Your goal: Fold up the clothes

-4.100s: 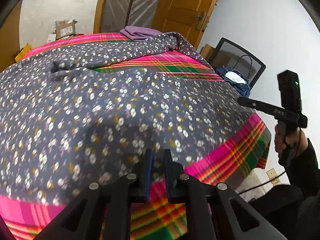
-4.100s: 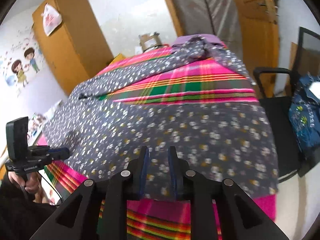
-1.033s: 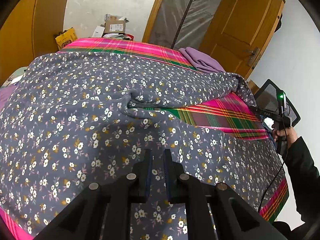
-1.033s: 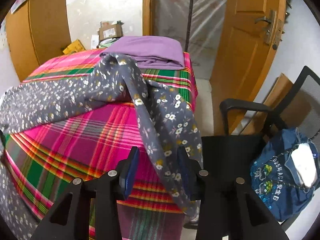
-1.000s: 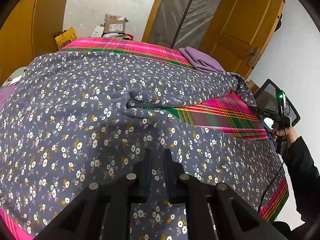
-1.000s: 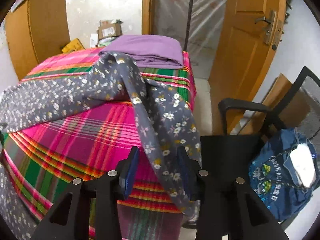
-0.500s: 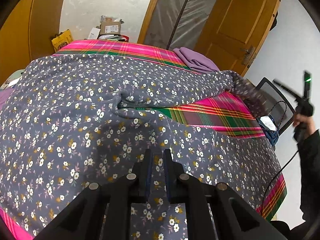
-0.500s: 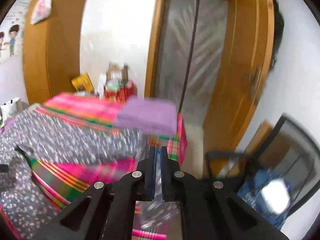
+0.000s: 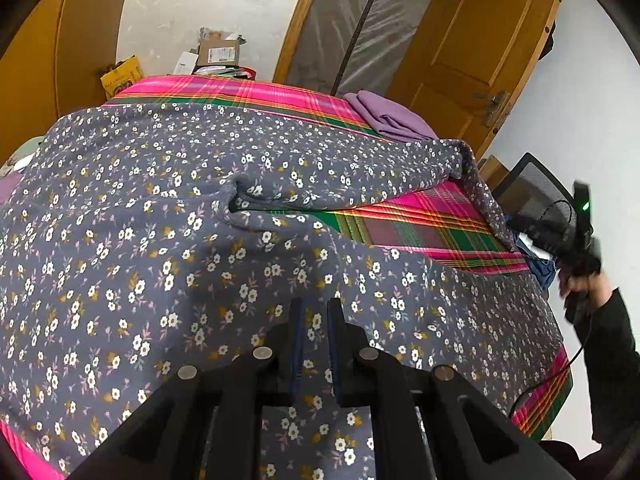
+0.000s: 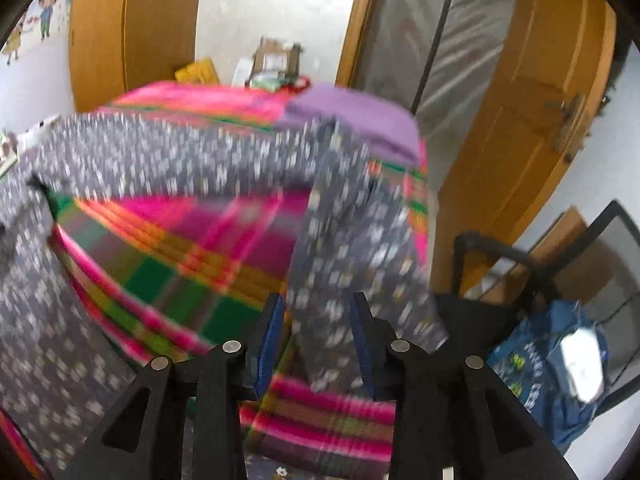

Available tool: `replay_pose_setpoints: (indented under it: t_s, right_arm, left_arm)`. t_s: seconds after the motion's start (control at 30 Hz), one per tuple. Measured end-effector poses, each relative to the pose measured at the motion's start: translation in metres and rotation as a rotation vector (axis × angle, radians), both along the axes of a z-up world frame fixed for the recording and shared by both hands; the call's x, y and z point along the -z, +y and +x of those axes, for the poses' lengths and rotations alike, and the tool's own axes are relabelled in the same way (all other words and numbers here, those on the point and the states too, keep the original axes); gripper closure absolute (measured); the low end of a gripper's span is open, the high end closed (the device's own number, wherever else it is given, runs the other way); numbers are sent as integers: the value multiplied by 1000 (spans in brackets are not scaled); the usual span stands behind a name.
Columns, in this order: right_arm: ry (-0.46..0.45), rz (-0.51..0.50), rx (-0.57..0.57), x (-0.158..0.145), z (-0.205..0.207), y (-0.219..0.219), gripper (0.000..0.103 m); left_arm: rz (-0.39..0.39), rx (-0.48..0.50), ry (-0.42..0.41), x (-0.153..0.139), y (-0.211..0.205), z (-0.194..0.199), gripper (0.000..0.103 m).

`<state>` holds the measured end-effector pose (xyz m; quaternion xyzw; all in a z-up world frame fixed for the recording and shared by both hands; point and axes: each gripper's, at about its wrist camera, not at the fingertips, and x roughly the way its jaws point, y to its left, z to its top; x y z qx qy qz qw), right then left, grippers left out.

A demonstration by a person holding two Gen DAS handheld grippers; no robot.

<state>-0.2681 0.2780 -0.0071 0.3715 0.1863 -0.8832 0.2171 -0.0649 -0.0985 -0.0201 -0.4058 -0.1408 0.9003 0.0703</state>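
A grey floral garment [image 9: 160,240] lies spread over the plaid bed sheet [image 9: 420,232]. My left gripper [image 9: 316,308] rests over its near part, nearly shut, with floral cloth between the pads. One long sleeve [image 9: 360,168] runs to the bed's far right corner and hangs over the edge. In the blurred right wrist view the hanging sleeve [image 10: 340,232] shows between the fingers of my right gripper [image 10: 317,304]. Its jaws are opening and the pads do not press on the cloth. A hand [image 9: 580,284] holds that gripper beside the bed's right edge.
A folded purple cloth [image 10: 360,120] lies at the bed's far corner. A black chair [image 10: 520,264] with a blue bag [image 10: 552,368] stands close by the right side. A wooden door [image 10: 540,100] is behind it. Boxes [image 9: 220,52] sit past the bed's far end.
My right gripper shut and swung up away from the hanging sleeve, then came back down over it with its jaws apart. The left gripper and the cloth under it kept still.
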Motion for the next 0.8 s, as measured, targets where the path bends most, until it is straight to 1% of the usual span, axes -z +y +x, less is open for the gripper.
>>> replay_pose_setpoints:
  t_s: [0.13,0.2,0.37,0.4,0.43,0.47,0.5,0.53,0.6,0.67,0.8]
  right_arm:
    - [-57,-11,17,19,-3,15,68]
    - [-74,-33,6,20,-4,20,68]
    - [-96,-38,-41,22,1,21,67]
    - [-95,-38,-40,22,1,21,69]
    - [-95,-37,-38,22,0,22,79]
    - [-93,-35,-36,21,0,22,92]
    - [-87,-32,-31,19,0,21,98]
    - [-80,-30,-27,16,0,21,99]
    - [-48,-33,-24,9,0,22,99]
    - [12,-52,-9,-8,-1,26,99]
    - [163,-103,59,-55,-17,42,99]
  left_arm:
    - [3,-1,-1,1,0,-1,93]
    - [3,0,-4,2,2,-2,93]
    - [4,9,-9,3,6,-5,93]
    - [4,11,-10,3,7,-5,93]
    - [3,14,-11,3,8,-5,93]
    - [1,16,-11,3,9,-6,93]
    - [0,17,-11,3,10,-6,93]
    - [-1,18,-11,3,10,-6,93]
    - [-5,16,-11,2,10,-6,93]
    - [-7,14,-12,2,10,-6,93]
    - [-12,17,-15,1,12,-9,93]
